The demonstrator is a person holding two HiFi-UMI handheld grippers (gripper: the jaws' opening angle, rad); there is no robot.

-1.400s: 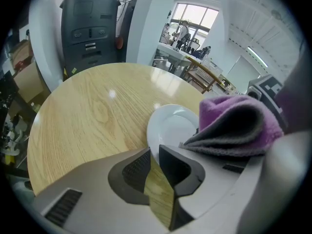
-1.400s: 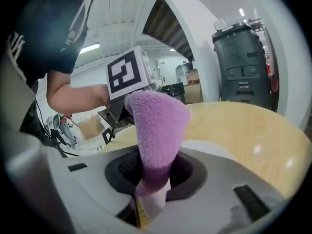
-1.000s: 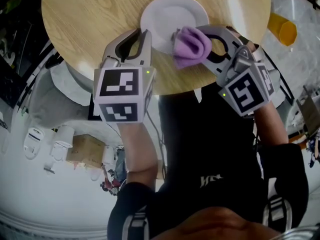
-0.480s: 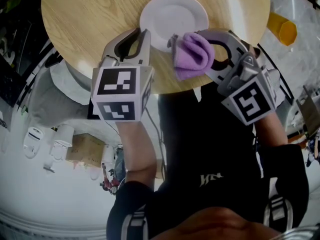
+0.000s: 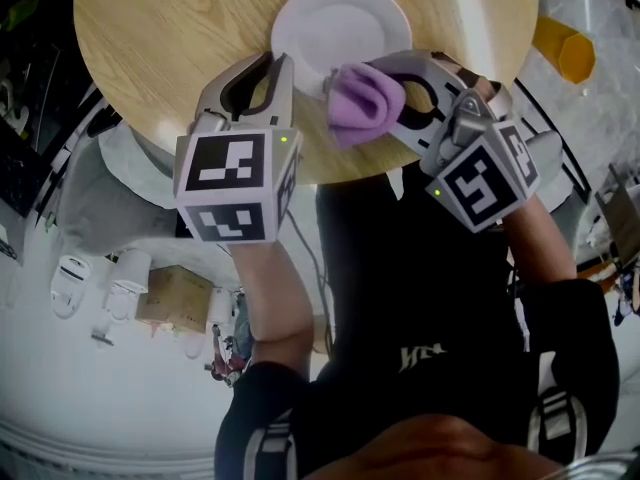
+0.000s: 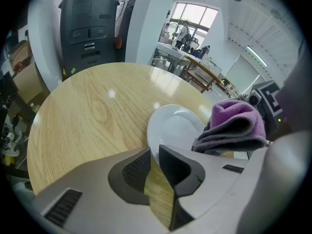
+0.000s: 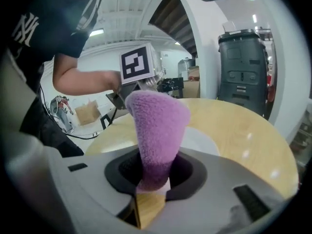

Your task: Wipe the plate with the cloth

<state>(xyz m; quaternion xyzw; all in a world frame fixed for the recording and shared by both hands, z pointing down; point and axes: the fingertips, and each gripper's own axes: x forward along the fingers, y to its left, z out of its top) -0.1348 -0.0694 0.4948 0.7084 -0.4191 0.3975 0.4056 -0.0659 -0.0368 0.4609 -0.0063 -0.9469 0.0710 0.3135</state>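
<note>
Since the earlier frames we see the right gripper [image 5: 358,90] carry the cloth [image 5: 362,100] slightly leftward along the near rim of the plate [image 5: 340,23], while the left gripper [image 5: 283,64] has kept its place.

Reading from the left in the head view, we note the round wooden table [image 5: 170,38]. Next comes the left gripper, with its tips at the plate's near-left rim. The white plate lies flat on the table near its near edge. The purple cloth overlaps the plate's near rim, just right of the left gripper's tips. The right gripper reaches in from the right. A yellow object [image 5: 562,53] lies off the table at far right.

The head view hides the left jaws beneath the gripper body. The left gripper view shows them closed to a narrow slit, with the plate's near rim caught at their tips and bare wood visible through the gap behind. It also shows the cloth as a folded bundle over the plate's right rim, though we cannot tell whether the two touch.

The right gripper view shows what the head view cannot. Here the jaws are pinched on the lower end of the cloth, which stands up from them as a rounded fold, and the plate lies beyond it and slightly right.

Both gripper views show a dark bin [image 6: 90,28] beyond the table, which the head view omits.
</note>
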